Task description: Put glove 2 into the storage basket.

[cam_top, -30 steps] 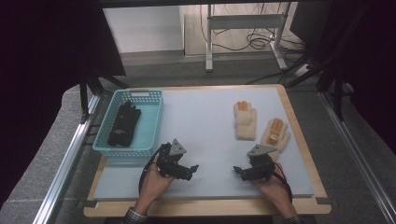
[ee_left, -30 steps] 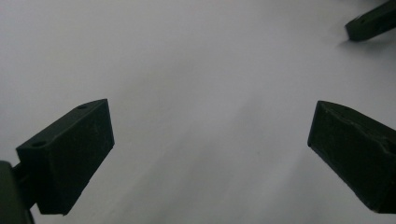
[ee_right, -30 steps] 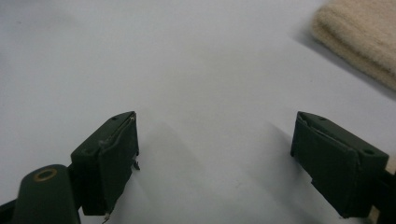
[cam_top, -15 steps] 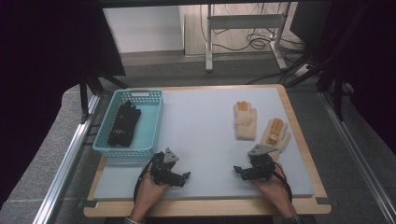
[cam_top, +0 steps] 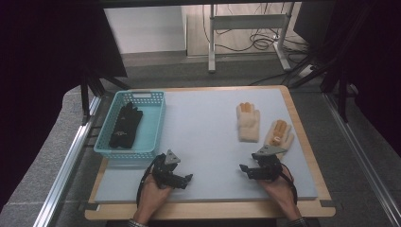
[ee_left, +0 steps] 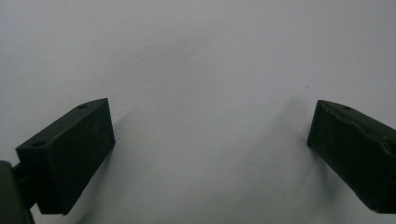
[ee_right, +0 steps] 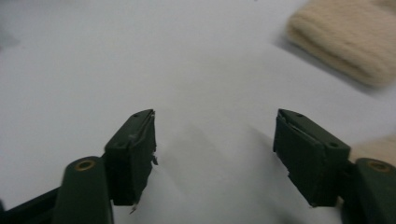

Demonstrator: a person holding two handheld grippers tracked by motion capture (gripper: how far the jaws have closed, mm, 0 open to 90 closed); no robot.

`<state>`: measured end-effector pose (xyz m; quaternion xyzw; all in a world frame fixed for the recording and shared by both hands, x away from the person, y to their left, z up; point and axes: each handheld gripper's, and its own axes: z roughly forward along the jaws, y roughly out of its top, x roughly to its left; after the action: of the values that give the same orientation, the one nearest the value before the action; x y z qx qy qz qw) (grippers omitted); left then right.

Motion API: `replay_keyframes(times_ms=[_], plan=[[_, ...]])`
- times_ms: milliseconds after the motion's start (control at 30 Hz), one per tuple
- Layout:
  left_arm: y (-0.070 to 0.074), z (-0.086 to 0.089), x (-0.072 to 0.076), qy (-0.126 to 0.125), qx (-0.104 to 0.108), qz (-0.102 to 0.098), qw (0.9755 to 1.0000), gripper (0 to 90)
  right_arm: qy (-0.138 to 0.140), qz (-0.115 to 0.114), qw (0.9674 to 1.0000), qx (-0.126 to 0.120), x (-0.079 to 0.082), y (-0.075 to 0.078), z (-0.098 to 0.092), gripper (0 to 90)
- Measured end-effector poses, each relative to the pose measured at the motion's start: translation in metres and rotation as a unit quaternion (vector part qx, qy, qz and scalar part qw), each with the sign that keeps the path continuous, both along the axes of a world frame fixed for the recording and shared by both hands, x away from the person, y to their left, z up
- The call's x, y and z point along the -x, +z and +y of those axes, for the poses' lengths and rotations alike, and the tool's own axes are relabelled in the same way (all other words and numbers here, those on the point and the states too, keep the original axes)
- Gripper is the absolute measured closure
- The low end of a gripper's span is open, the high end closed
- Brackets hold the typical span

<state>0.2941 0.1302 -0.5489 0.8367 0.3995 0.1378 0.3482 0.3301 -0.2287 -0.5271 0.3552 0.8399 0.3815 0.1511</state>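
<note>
My left gripper (cam_top: 185, 179) and right gripper (cam_top: 244, 169) rest near the pale grey desk's (cam_top: 208, 142) front edge, jaws apart, empty. Two cream knitted gloves (cam_top: 248, 122) lie toward the right edge; a black glove (cam_top: 125, 126) sits in the turquoise plastic basket (cam_top: 153, 127) at left.

A pale grey mat (cam_top: 203, 142) covers the tabletop (cam_top: 302, 142), whose wooden edge shows around it. A blue basket (cam_top: 153, 127) sits at the mat's left side with a black glove (cam_top: 125, 125) lying inside it. Two cream gloves rest on the mat's right side: one glove (cam_top: 248, 122) lies flat, fingers pointing away, and the second glove (cam_top: 280, 135) lies just beside it, nearer the mat's right edge. Beyond the mat's far edge stands a white metal frame (cam_top: 246, 28), with cables (cam_top: 265, 42) on the floor beneath it.
</note>
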Motion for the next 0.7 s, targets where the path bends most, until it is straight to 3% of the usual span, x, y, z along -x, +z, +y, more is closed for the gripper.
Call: replay_keyframes(times_ms=[100, 233, 433, 667, 700], plan=[[0.0, 0.0, 0.0, 0.0, 0.0, 0.0, 1.0, 0.9, -0.015, 0.001, 0.9996, -0.025, -0.003, 0.012, -0.012, 41.4], [0.0, 0.0, 0.0, 0.0, 0.0, 0.0, 1.0, 0.9, -0.024, -0.002, 0.9994, -0.025, -0.007, 0.021, -0.019, 49.8], [0.0, 0.0, 0.0, 0.0, 0.0, 0.0, 1.0, 1.0, -0.047, 0.0, 0.9986, -0.023, -0.026, 0.039, -0.035, 67.0], [0.0, 0.0, 0.0, 0.001, 0.001, 0.0, 1.0, 1.1, -0.064, -0.004, 0.9978, -0.017, -0.051, 0.05, -0.041, 69.6], [0.0, 0.0, 0.0, 0.001, 0.001, 0.0, 1.0, 1.1, -0.06, -0.012, 0.9981, -0.011, -0.06, 0.052, -0.037, 64.5]])
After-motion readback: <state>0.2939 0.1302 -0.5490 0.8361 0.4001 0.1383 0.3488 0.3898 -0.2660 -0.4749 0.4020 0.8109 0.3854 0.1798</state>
